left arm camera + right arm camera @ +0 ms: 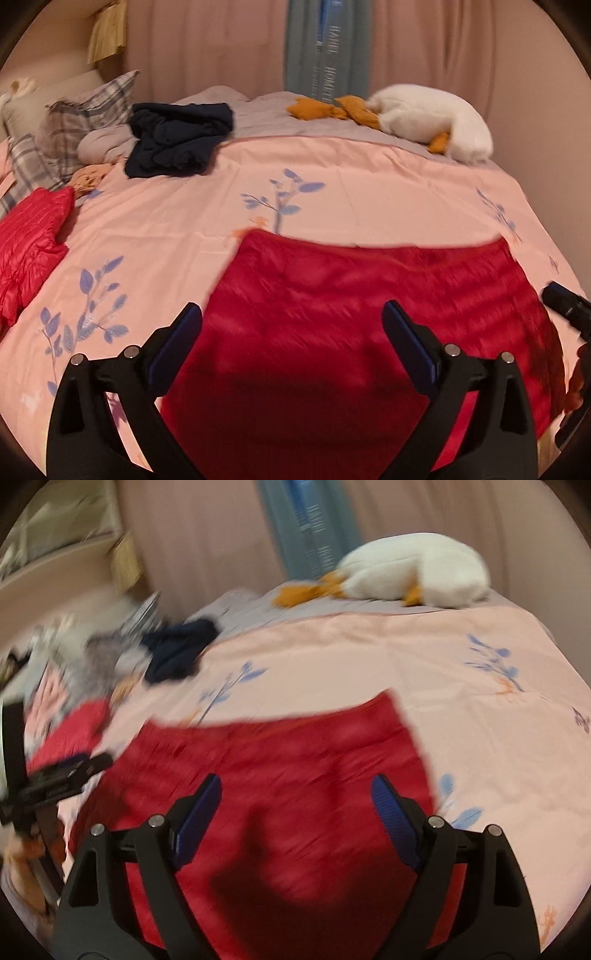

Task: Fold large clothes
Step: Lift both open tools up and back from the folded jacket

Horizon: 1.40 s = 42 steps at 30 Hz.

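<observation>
Far left: second red quilted garment (31, 243) at bed edge. Centre near: red quilted jacket (369, 314) lies flat on pink leaf-print bedspread (351, 177), bare spread left, right & beyond. Left gripper (291, 314), right gripper (295, 786): jaws wide apart w/ nothing gripped.

Red quilted garment (369, 314): laid flat, folded to a rough rectangle, near edge of pink bedspread (184, 221). 2nd red quilted piece (29, 247): crumpled, left. Dark navy garment (177, 138): heaped, far left.
</observation>
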Tool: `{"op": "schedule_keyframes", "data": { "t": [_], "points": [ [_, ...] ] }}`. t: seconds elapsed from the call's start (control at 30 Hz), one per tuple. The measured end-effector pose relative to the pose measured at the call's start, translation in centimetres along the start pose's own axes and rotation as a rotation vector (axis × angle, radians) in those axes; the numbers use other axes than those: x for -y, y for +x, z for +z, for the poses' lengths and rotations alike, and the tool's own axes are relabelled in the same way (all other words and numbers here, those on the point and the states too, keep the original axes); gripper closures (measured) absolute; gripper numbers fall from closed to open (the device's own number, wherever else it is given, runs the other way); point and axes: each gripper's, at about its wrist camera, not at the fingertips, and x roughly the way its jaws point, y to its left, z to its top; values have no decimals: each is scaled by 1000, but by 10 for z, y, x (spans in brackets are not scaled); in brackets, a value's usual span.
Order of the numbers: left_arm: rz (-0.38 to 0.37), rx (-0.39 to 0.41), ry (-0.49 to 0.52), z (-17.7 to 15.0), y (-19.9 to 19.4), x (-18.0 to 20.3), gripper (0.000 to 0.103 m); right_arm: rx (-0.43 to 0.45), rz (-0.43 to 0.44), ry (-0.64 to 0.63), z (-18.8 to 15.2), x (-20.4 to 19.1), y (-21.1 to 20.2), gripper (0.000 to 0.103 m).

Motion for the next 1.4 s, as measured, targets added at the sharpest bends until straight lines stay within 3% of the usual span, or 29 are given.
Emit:
{"op": "schedule_keyframes", "data": {
  "t": [0.17, 0.27, 0.77, 0.9, 1.17, 1.4],
  "points": [
    [-15, -30, 88, -29, -3, 29, 4, -69, -7, -92, -30, -45, 9, 18],
    [19, -32, 128, -47, 0, 37, 4, -73, -52, -130, -43, -54, 13, 18],
    [92, -55, 43, -64, -11, -7, 4, -73, -253, 45, -60, 31, -23, 18],
    [106, -60, 12, -66, -20, -15, 4, -53, -271, 111, -62, 41, -37, 18],
    [47, -16, -3, -73, -51, -4, 4, 24, -154, 0, -67, -20, -61, 17],
    [19, -17, 41, -90, -56, 16, 4, -8, -69, -76, -85, -67, -47, 16]
  ]
}}
